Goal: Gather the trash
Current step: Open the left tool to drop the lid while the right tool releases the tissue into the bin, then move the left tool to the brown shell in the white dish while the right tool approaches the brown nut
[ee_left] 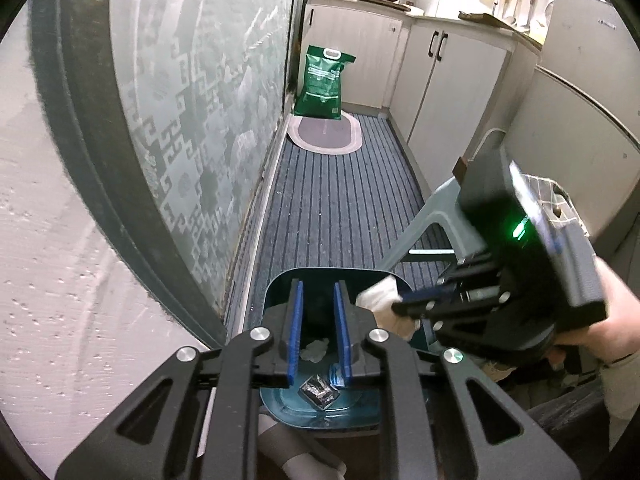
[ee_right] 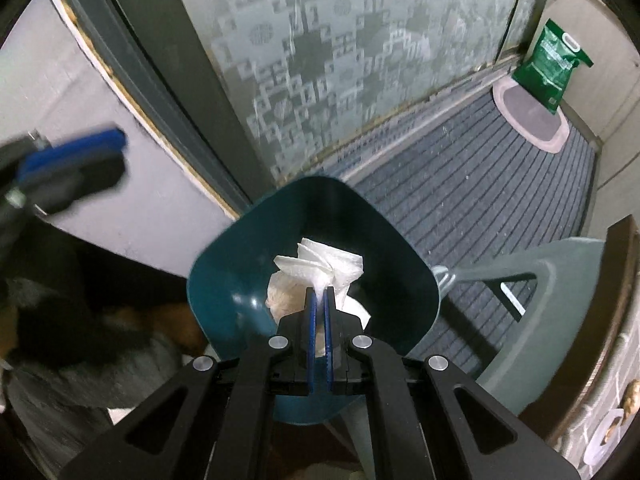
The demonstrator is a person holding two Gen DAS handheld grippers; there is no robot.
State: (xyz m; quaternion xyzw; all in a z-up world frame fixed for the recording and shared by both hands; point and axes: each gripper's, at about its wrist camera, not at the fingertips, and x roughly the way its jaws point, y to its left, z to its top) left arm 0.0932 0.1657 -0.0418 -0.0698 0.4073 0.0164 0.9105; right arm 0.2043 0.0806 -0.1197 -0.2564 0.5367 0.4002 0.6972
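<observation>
on the striped floor mat point(ee_right: 480, 208), beside the frosted patterned glass door point(ee_right: 340, 60), stands the teal trash bin point(ee_right: 224, 292), open-topped and set just beside a pale green plastic stool point(ee_right: 560, 300). it looks like thin rigid plastic, light enough to tip if knocked on the rim, so anything going in wants to come from above, not from the side.

next in size is the crumpled white tissue point(ee_right: 320, 264), held over the bin's mouth. the right gripper point(ee_right: 320, 300) is clamped tight on its lower fold, the 2 blue pads nearly touching with only paper between them. tissue is soft, almost weightless and not slippery; a pinch on any bunched fold holds it, though a thin edge could tear. i judge it may cling to the pads on release, so a wide opening would help.

smaller again, at the bottom of the bin, lie a small white wad point(ee_left: 316, 350) and a crinkled silver foil wrapper point(ee_left: 320, 388). foil is light, springy and slick, best taken across a crease.

the left gripper point(ee_left: 318, 332) hangs above the bin with nothing between its pads, a narrow gap showing.
</observation>
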